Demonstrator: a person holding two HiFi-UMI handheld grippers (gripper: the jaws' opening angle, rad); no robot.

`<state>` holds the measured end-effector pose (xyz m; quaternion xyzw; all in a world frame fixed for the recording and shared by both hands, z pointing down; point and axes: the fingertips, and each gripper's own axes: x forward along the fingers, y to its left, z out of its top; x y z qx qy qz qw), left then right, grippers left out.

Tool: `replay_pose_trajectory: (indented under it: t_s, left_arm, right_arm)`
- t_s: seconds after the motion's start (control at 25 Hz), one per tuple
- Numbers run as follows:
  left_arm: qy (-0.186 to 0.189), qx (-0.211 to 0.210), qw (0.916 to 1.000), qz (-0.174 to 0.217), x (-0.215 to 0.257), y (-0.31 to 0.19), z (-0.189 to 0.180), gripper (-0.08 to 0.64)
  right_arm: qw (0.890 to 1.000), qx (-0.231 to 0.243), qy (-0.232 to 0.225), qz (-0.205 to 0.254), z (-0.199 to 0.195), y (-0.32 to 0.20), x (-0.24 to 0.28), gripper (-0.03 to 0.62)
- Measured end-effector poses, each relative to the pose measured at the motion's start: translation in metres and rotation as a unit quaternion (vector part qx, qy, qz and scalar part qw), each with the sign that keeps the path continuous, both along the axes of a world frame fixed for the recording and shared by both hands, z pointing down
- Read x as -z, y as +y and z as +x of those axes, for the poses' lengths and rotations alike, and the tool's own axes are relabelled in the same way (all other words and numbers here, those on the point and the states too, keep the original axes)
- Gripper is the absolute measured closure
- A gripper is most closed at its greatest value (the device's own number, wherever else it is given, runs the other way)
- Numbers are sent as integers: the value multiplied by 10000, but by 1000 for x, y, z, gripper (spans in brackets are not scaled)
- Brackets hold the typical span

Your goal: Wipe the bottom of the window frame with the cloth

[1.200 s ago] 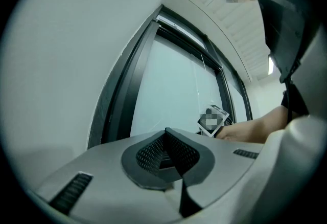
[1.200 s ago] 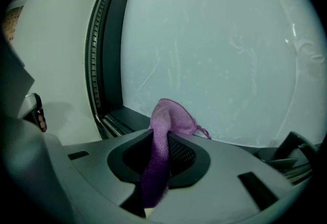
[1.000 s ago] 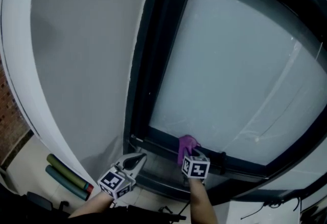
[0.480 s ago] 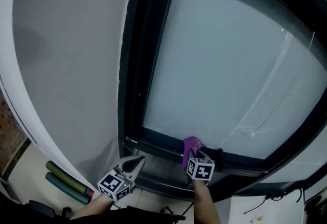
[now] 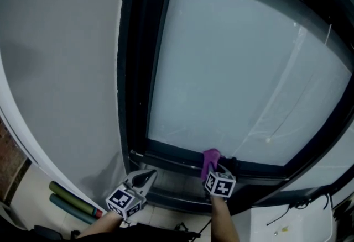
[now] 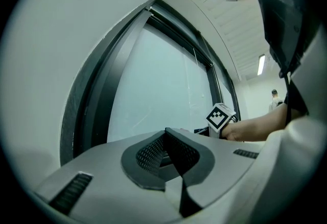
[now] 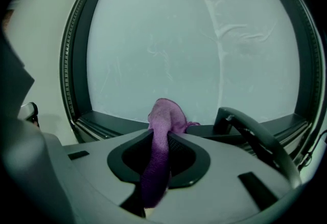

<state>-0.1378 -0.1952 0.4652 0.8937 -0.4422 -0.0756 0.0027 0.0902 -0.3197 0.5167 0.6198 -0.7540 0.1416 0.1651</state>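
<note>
A purple cloth (image 5: 210, 158) (image 7: 162, 120) is pinched in my right gripper (image 5: 213, 167) (image 7: 162, 138), which is shut on it. The bunched cloth presses against the dark bottom rail of the window frame (image 5: 171, 155) (image 7: 112, 120), just left of a black window handle (image 5: 233, 166) (image 7: 250, 128). My left gripper (image 5: 145, 175) (image 6: 166, 149) hovers lower left, near the frame's bottom left corner, shut with nothing between its jaws. In the left gripper view the right gripper's marker cube (image 6: 221, 115) and the forearm holding it show at the right.
A large frosted pane (image 5: 232, 69) fills the frame. A white wall (image 5: 61, 69) lies to the left. Rolled mats (image 5: 72, 196) rest on the floor at lower left. A white ledge with cables (image 5: 287, 224) sits at lower right.
The right gripper has slid the cloth rightward along the bottom rail, close to the handle. The head view has shifted. The left gripper has stayed in place.
</note>
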Motion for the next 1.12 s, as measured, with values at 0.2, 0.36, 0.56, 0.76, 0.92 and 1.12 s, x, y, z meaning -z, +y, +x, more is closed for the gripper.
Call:
replay_pose_trajectory:
  t_s: [0.2, 0.36, 0.56, 0.76, 0.92, 1.12]
  left_arm:
    - [-56, -171, 9998, -37, -2, -1, 6, 558]
    - [-299, -208, 9987, -366, -7, 0, 7, 558]
    - [-198, -321, 9992, -150, -7, -5, 10, 558]
    - [-280, -411, 9985, -247, -8, -7, 17, 558]
    - [-252, -460, 9986, -99, -15, -9, 24, 558]
    - [-226, -484, 9985, -106, -22, -9, 34, 558]
  right_arm:
    - [9995, -291, -36, 129, 13, 2, 0, 514]
    - [9974, -573, -288, 316, 21, 5, -1, 514]
    - [9931, -852, -582, 564, 28, 10, 0, 514]
    - [9802, -1031, -1524, 728, 30, 13, -2, 514]
    - [9606, -1203, -2324, 937, 44, 18, 2, 514]
    - [9549, -1206, -2502, 1050, 57, 23, -1, 514]
